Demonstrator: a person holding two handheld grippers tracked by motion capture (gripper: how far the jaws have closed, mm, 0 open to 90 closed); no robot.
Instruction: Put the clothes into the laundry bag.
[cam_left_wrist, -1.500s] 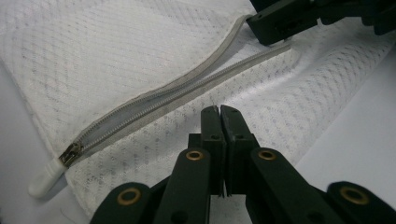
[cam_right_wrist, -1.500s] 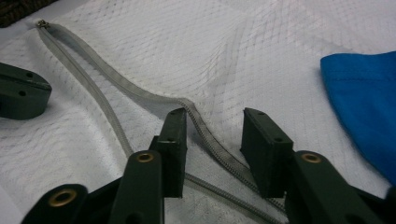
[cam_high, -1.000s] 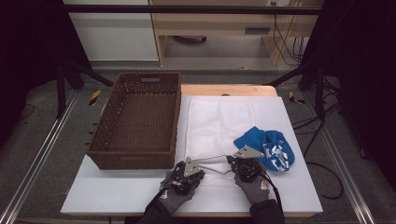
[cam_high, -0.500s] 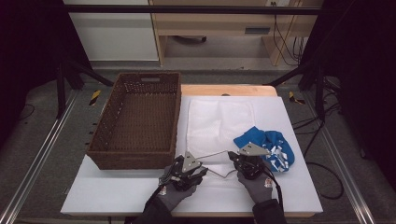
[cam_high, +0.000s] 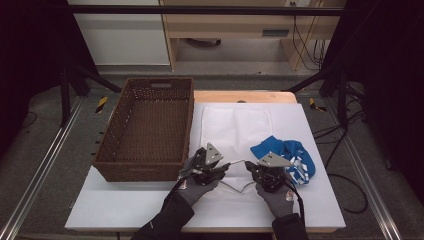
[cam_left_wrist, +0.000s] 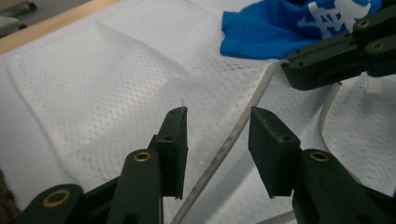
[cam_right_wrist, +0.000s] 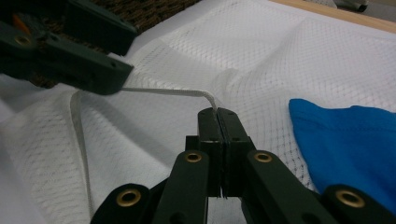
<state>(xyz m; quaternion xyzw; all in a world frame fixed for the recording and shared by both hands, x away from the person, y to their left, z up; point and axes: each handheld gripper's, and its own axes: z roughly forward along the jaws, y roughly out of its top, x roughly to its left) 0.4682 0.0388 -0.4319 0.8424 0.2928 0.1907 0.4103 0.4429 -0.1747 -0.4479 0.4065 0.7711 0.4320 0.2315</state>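
Two gloved hands at the near edge of the desk (cam_high: 125, 210), about 6 o'clock from the room's middle. White mesh laundry bag (cam_high: 235, 125) lies flat across the desk centre, with its zipper strip (cam_left_wrist: 229, 144) lifted off the mesh at the near end.

Right gripper (cam_right_wrist: 217, 112): jaws pressed together, pinching the end of the zipper strip; the strip bends out of the jaw tips and runs toward 9 o'clock in the right gripper view. In the high view this gripper (cam_high: 250, 166) sits at 5 o'clock of the bag, touching the bag's near edge.

Left gripper (cam_left_wrist: 217, 116): jaws partway apart, have just been opening. The zipper strip passes between them without either pad pressing on it; it runs on to 1 o'clock toward the other gripper. In the high view it (cam_high: 226, 166) sits at 7 o'clock of the bag, just beside the basket's near corner.

Blue cloth with white print (cam_high: 290, 155) is bunched on the bag at 3 o'clock of the right gripper, touching the mesh. Brown wicker basket (cam_high: 117, 150) stands at 9 o'clock of the bag, its side along the bag's edge. A second loop of strip (cam_right_wrist: 79, 140) lies on the mesh below the left gripper.
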